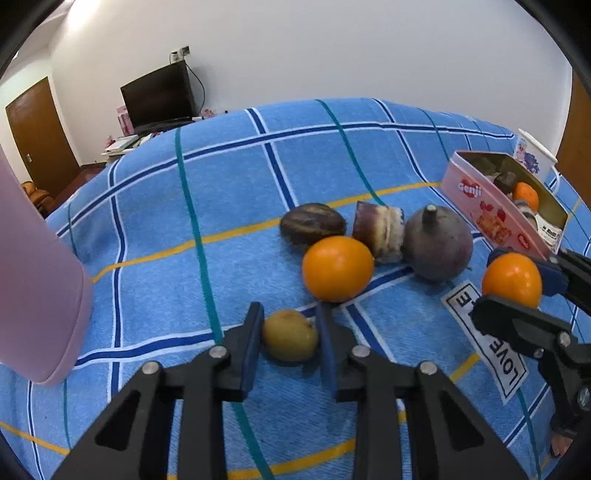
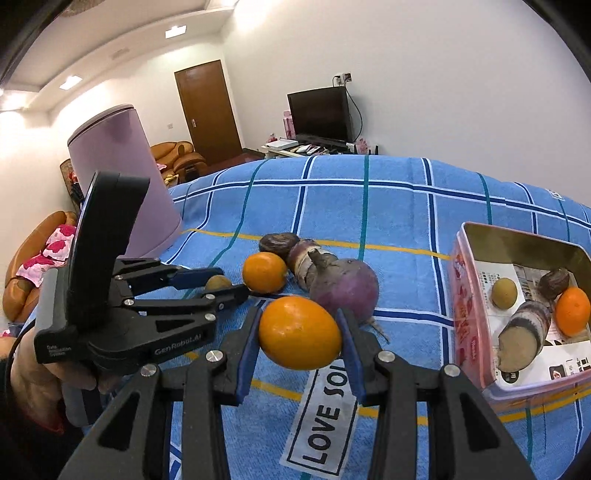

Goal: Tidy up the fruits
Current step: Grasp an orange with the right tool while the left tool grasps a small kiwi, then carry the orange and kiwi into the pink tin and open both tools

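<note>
Round glossy orange pinched between right tongs.

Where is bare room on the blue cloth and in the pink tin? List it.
Free: the cloth between the pink canister and the fruit cluster; the far cloth behind the cluster; the pink tin's near-left floor. Crowded: around the loose orange and the purple root; the tin's right half.

Light: bright, from my ceiling lamps; glare on wall.
Shadows: soft, short under fruit.
Edges: fisheye-bent, dark-cornered.
Focus: slightly soft throughout.
</note>
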The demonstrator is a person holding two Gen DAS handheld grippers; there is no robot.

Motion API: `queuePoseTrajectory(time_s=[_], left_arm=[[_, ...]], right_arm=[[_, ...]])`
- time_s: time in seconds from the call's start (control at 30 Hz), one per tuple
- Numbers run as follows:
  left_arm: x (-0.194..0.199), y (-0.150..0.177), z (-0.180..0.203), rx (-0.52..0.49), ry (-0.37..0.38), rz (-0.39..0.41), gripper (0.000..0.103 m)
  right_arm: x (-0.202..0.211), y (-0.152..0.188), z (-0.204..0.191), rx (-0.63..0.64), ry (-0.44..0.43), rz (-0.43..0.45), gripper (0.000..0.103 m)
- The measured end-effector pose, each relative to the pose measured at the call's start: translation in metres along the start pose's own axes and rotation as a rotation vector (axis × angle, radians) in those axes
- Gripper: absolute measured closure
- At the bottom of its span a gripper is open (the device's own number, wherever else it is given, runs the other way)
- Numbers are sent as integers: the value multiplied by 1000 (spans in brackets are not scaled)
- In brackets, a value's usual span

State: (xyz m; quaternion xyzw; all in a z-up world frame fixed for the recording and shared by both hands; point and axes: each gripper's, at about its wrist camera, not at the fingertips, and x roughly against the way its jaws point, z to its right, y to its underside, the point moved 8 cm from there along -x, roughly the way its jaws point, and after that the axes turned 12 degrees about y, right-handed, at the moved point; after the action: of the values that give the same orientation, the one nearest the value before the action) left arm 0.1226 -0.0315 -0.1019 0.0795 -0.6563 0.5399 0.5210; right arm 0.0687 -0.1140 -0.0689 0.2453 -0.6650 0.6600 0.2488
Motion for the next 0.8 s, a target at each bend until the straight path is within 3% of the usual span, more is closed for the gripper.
queuePoseTrajectory(time_s=[0.2,0.37,0.53,0.8], left_arm=[[10,4,-4,21,-16,28,73],[43,-5,-22,109,-90,199,73],[75,-12,-27,195,-139,371,73],[76,-17,-7,201,-180,401,73]], right_arm=[[1,0,0,6,10,17,60],[12,-8,1,35,28,97,60],[24,-16,5,21,-10,169,60],[32,-22,18,7,26,213,60]])
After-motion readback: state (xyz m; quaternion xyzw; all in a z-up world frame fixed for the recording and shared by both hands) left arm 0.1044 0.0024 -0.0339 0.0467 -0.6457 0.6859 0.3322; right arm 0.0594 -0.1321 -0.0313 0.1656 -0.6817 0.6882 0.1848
